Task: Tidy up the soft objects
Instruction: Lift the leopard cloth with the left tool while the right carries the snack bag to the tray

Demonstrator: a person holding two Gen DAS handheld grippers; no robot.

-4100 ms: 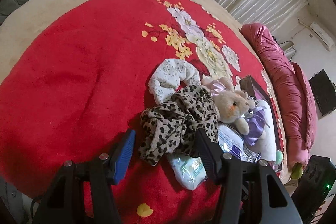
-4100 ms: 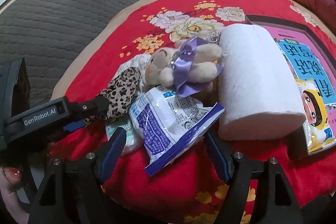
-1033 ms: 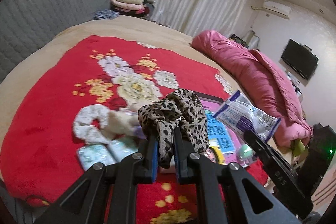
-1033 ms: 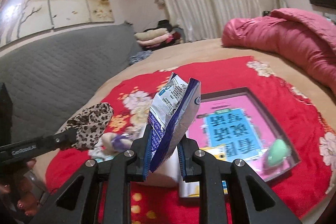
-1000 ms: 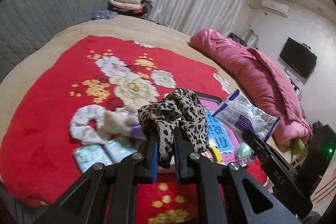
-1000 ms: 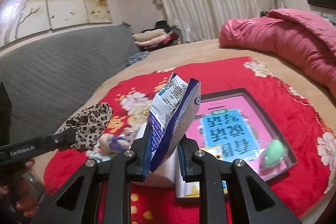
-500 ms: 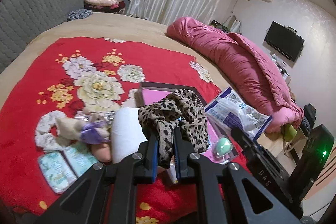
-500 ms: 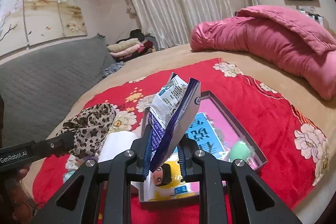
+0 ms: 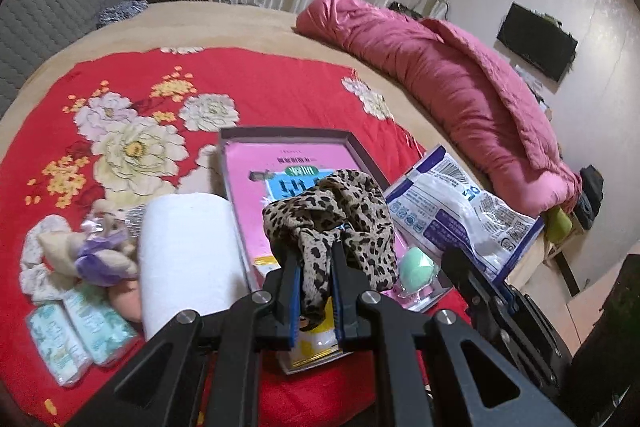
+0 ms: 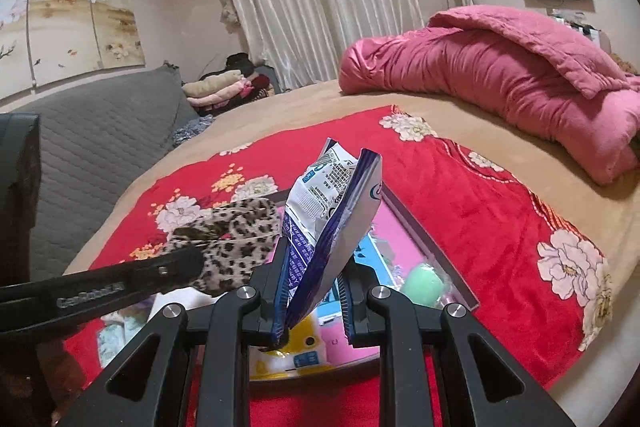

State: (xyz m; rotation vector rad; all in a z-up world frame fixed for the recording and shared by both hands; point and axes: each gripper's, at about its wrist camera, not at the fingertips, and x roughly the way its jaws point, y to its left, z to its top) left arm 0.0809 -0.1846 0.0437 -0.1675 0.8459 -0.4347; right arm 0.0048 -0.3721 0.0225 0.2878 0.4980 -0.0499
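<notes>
Left wrist: leopard scrunchie [image 9: 340,215] pinched between left tongs [image 9: 314,277].

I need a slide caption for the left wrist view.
Left gripper holding leopard-print fabric scrunchie above the pink-lined tray.

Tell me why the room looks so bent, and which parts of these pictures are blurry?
Both views use fisheye lenses, so the edges curve and the corners go black. Left wrist view: the stuffed toy is smeared, while the leopard-print cloth is sharp. Right wrist view: the lettering on the left gripper is blurred; the wipes packet is crisp.
</notes>
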